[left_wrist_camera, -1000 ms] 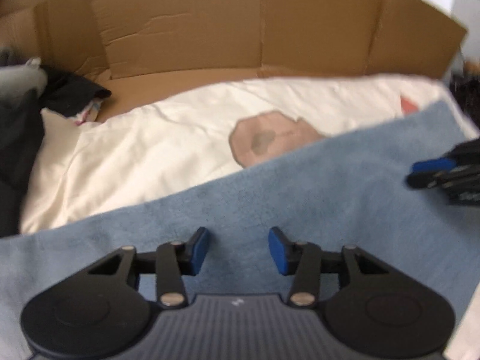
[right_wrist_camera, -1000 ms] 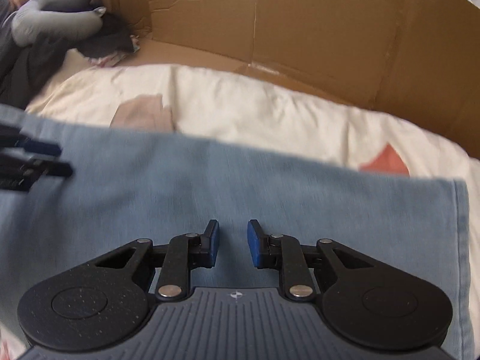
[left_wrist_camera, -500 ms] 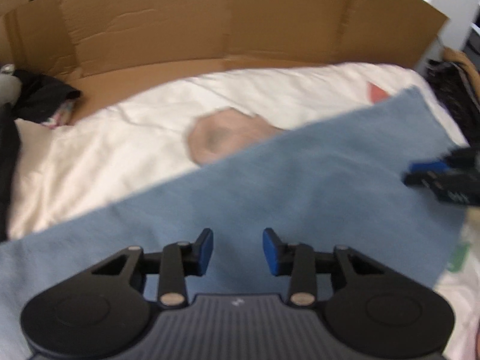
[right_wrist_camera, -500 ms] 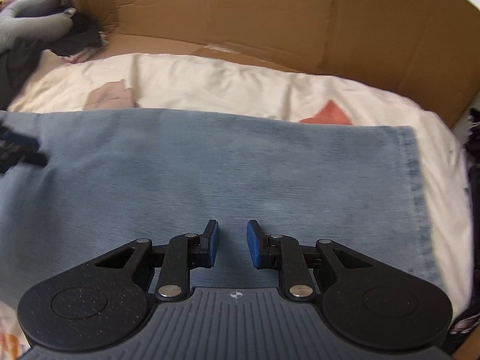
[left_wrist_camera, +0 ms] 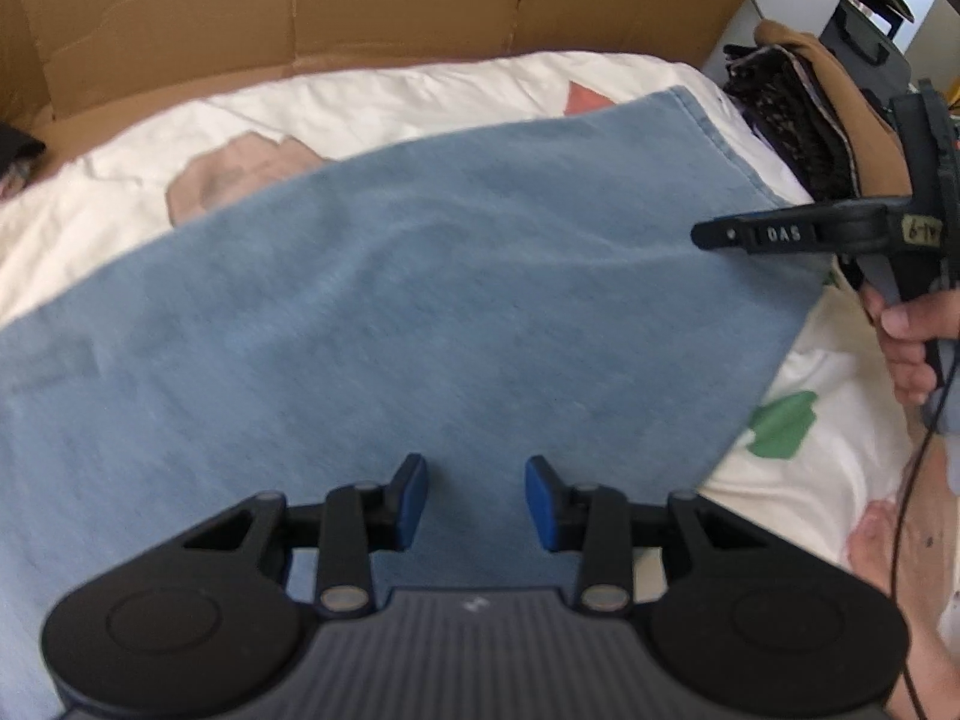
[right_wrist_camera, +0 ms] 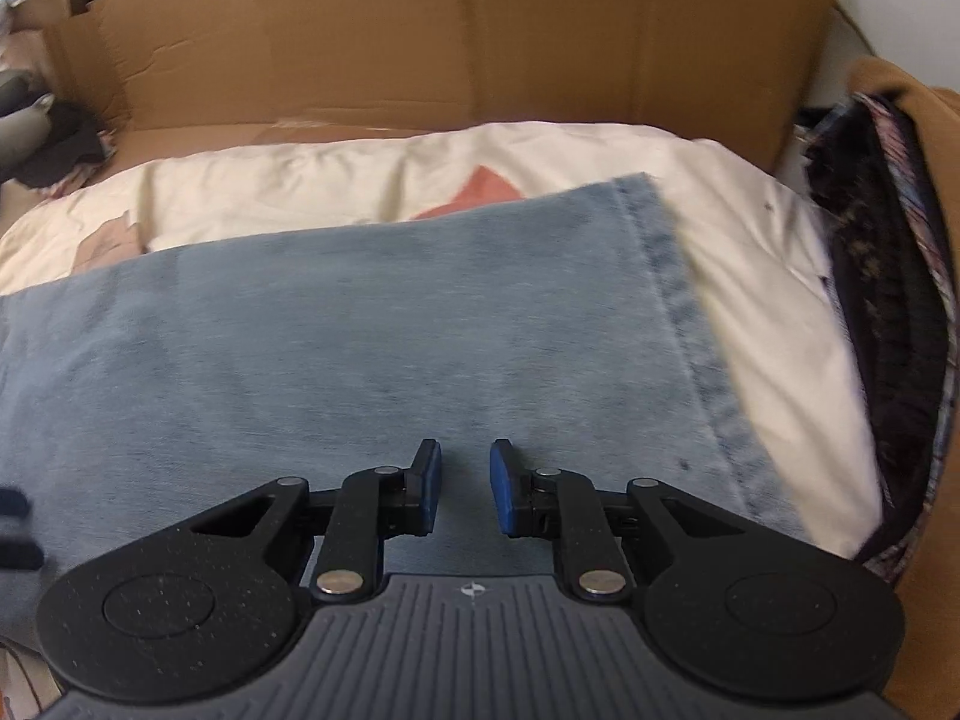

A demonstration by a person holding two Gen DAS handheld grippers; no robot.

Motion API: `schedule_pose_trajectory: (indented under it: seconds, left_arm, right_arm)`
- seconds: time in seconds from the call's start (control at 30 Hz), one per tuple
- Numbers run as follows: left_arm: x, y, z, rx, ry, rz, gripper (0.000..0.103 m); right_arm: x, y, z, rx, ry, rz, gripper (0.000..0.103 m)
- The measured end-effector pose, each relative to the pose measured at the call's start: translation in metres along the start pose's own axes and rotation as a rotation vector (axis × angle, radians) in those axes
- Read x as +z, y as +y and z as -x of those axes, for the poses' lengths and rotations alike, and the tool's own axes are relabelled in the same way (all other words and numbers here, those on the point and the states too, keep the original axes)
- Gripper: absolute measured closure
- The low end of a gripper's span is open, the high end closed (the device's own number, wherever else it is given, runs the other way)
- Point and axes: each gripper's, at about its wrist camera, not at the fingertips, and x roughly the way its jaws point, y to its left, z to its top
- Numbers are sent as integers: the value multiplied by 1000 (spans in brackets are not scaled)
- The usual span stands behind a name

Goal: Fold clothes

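Jeans [right_wrist_camera: 372, 348] lie flat across the bed [right_wrist_camera: 768, 276], hem toward its right edge. Left claw [left_wrist_camera: 477, 495] and right claw [right_wrist_camera: 465, 489] hover spread, empty. Fold stage unclear; could be mid-fold or smoothing.

Both my wrist cameras look forward, low and close over the jeans [left_wrist_camera: 420, 300] toward the cardboard [right_wrist_camera: 480, 30]; both views share jeans, sheet [right_wrist_camera: 750, 276] and cardboard.

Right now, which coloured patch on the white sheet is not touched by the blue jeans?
The green patch near the jeans' hem corner lies fully exposed; the tan patch and red patch are partly covered.
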Motion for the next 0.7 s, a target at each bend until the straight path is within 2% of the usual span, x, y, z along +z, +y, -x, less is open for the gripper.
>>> schedule_pose_trajectory:
  seconds: [0.13,0.2,0.23,0.3,0.33,0.37,0.6,0.7]
  left_arm:
    - [-5,-7,-1,-32,22,-31,65]
    - [-5,-5,0,-48,26,-13,65]
    - [-4,-3,1,-56,25,5,69]
    - [-2,2,4,-69,19,40,72]
    - [-1,4,6,-71,10,53,72]
    - [0,7,10,-69,1,65,72]
    - [6,44,34,-34,-57,151,72]
    - [3,66,40,13,-71,202,72]
  right_arm:
    - [-5,-23,2,-15,-14,-13,81]
    - [-6,-33,4,-39,-14,-12,84]
    - [-6,-38,5,-51,-13,-14,84]
    - [-6,-50,6,-66,-10,-36,94]
    - [-5,-55,7,-70,-7,-45,96]
    - [-2,-60,7,-73,-3,-49,99]
    - [21,-75,17,-162,-10,-63,98]
    - [21,-74,22,-151,-18,-66,98]
